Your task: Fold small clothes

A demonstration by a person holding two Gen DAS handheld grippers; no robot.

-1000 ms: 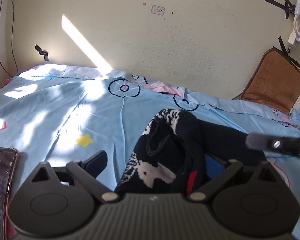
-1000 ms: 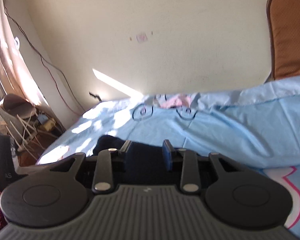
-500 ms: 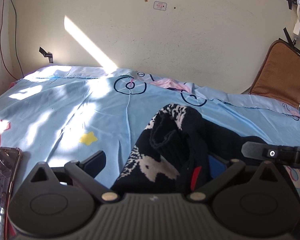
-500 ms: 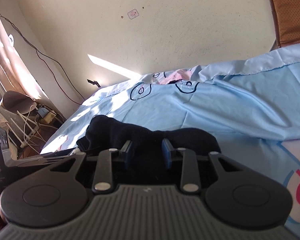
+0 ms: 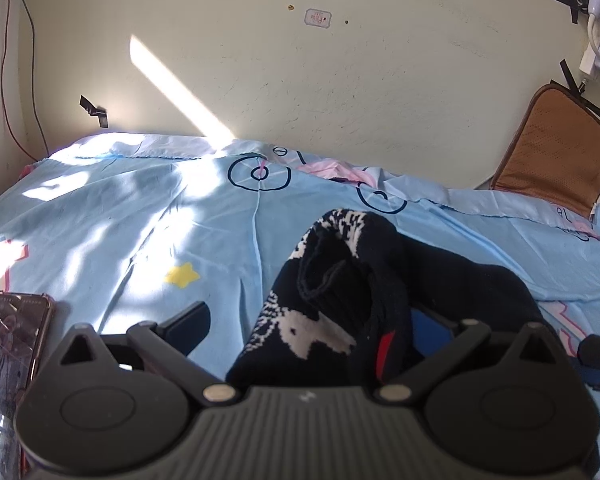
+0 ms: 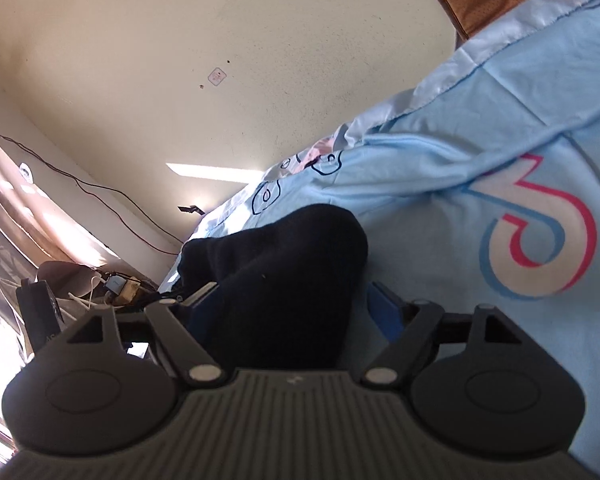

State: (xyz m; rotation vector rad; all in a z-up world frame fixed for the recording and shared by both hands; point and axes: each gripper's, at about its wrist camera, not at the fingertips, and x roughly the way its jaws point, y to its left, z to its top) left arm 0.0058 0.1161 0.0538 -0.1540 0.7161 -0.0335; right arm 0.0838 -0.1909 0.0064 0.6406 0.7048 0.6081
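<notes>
Black sock (image 5: pixel 340 292) lies bunched on the bed (image 5: pixel 120 220), fold unfinished. My right gripper (image 6: pixel 296 312) has just opened wide, sock between but unpinched; my left gripper (image 5: pixel 312 320) is spread wide too, gripping nothing.

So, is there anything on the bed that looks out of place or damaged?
Yes. A phone lies on the blue sheet at the near left edge, apart from the black sock, and its screen seems cracked. Nothing else stands out.

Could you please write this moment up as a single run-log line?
task: fold small clothes | right gripper: jaws just opened, black sock lies between them, unpinched | left gripper: open around sock cuff | surface: blue bedsheet
</notes>
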